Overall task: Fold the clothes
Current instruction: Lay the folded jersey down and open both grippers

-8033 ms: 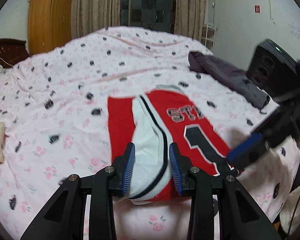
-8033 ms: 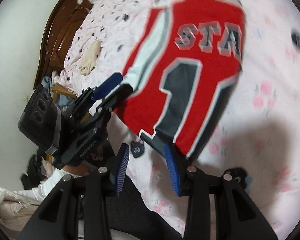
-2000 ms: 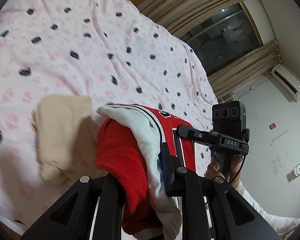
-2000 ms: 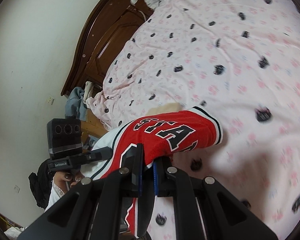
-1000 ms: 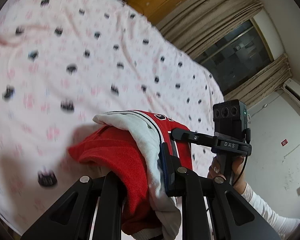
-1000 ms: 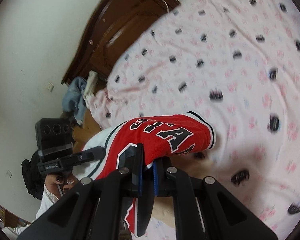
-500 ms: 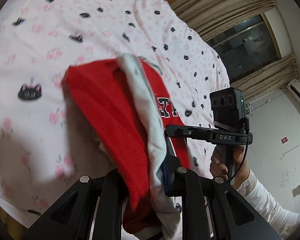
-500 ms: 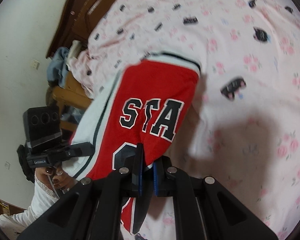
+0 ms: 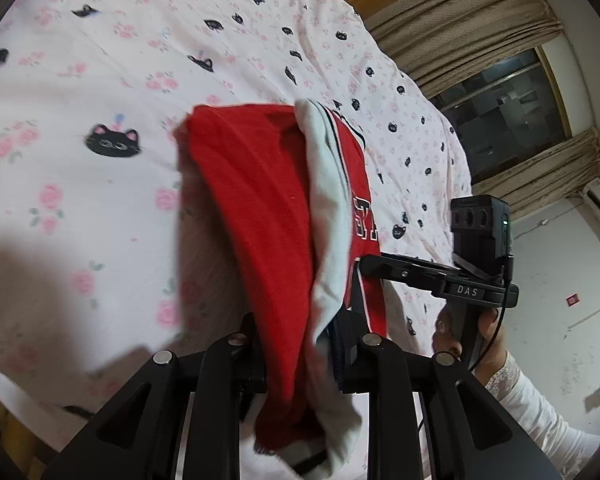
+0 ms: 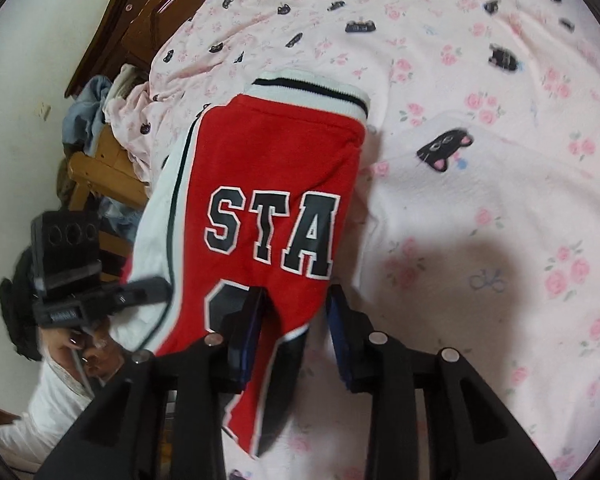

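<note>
A folded red jersey [image 10: 276,160] with white trim and black "STA" lettering lies stretched across the bed, its far end on the sheet. My right gripper [image 10: 296,320] is open, and the jersey's near edge still lies loose between its blue pads. In the left wrist view the same jersey [image 9: 252,200] shows its plain red side and a white band. My left gripper [image 9: 300,328] is shut on its bunched near end. A beige cloth [image 9: 204,264] shows just under the jersey. Each view shows the other tool, held by a hand [image 9: 456,336].
The pink bedsheet [image 9: 100,80] with black cat prints spreads far and left. A dark wooden headboard [image 10: 140,20] and a wooden stool with piled clothes [image 10: 92,120] stand beside the bed. Brown curtains and a dark window [image 9: 500,92] are beyond it.
Both grippers have carried the jersey down from the air onto the bed, over the beige cloth. The right gripper's jaws have spread apart; the left one still clamps the cloth.
</note>
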